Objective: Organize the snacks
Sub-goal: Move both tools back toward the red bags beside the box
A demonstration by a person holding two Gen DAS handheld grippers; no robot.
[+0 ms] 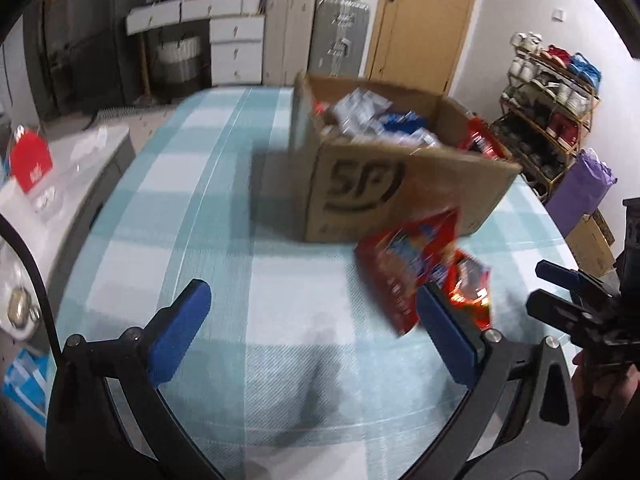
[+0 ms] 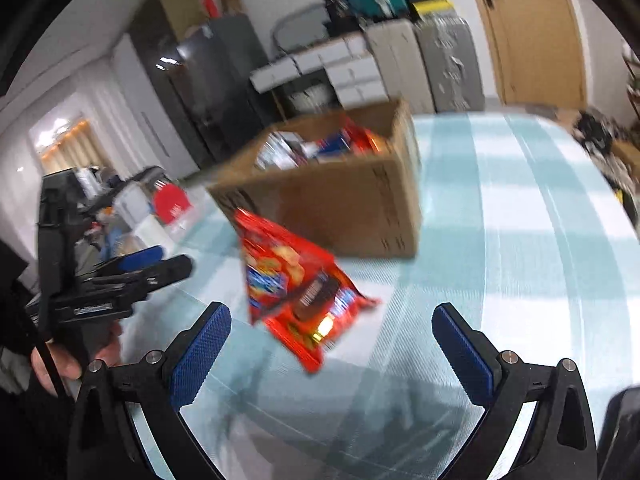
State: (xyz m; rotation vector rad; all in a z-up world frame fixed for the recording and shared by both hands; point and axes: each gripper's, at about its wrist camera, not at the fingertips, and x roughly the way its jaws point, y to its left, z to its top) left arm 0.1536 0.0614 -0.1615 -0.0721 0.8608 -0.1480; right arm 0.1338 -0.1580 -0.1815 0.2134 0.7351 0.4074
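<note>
A red snack bag point(image 1: 404, 272) point(image 2: 288, 284) is in front of a cardboard box point(image 1: 400, 196) point(image 2: 340, 196), blurred; I cannot tell whether it rests on the checked tablecloth or is in the air. A second red packet point(image 1: 470, 288) lies beside it. The box holds several snack packets point(image 1: 376, 116). My left gripper point(image 1: 312, 332) is open and empty, left of the bag. My right gripper point(image 2: 340, 348) is open and empty, just behind the bag. Each gripper shows in the other's view, the right one point(image 1: 560, 292) and the left one point(image 2: 152, 264).
The table point(image 1: 200, 208) with its light blue checked cloth extends left and toward me. A grey side cabinet point(image 1: 80, 168) with a red item stands left. A shoe rack point(image 1: 548, 108) and a purple bag point(image 1: 584, 184) stand at the right.
</note>
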